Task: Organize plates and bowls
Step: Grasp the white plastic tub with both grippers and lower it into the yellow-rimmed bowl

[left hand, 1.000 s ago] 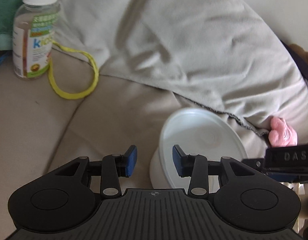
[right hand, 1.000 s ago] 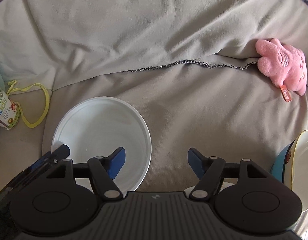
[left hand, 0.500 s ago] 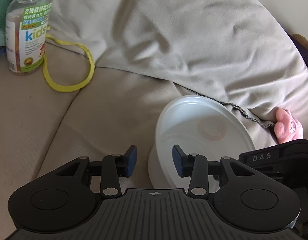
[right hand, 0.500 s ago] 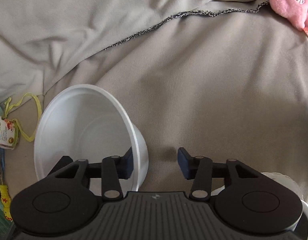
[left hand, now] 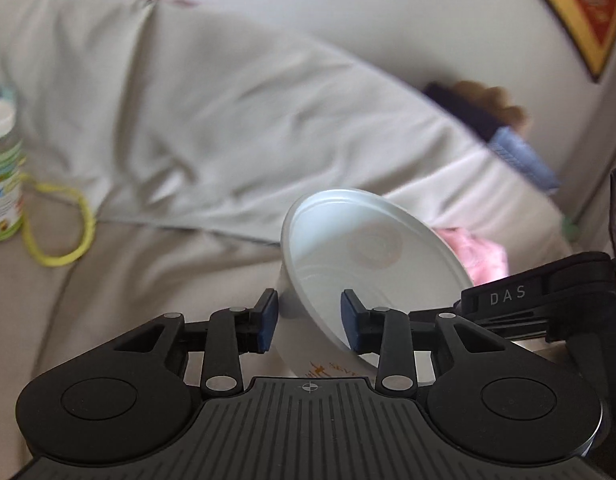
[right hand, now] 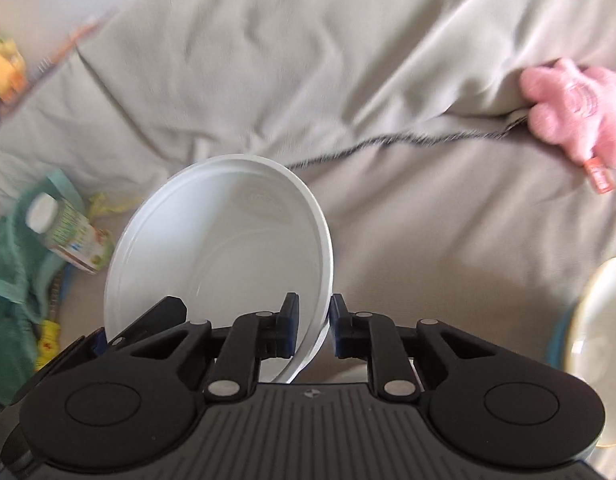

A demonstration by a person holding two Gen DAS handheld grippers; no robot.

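A white plastic bowl [left hand: 359, 256] hangs tilted above the beige sofa seat [left hand: 148, 272]. In the right wrist view my right gripper [right hand: 312, 326] is shut on the right rim of the bowl [right hand: 228, 248]. The left gripper [left hand: 308, 322] straddles the bowl's near wall, one pad outside and one inside; its jaws are closing and I see no firm press. The right gripper's black body [left hand: 507, 300] shows at the right of the left wrist view. A cream plate [right hand: 599, 312] on a blue bowl sits at the right edge.
A vitamin bottle [left hand: 2, 184] and a yellow cord loop [left hand: 64, 224] lie on the left of the seat, by a teal cloth [right hand: 12, 280]. A pink plush toy [right hand: 579, 120] is tucked under the grey back cushion [right hand: 308, 60].
The right gripper went from open to shut on the bowl's rim. The bowl rose off the seat and tipped. Both views lifted; the left jaws narrowed around the wall.
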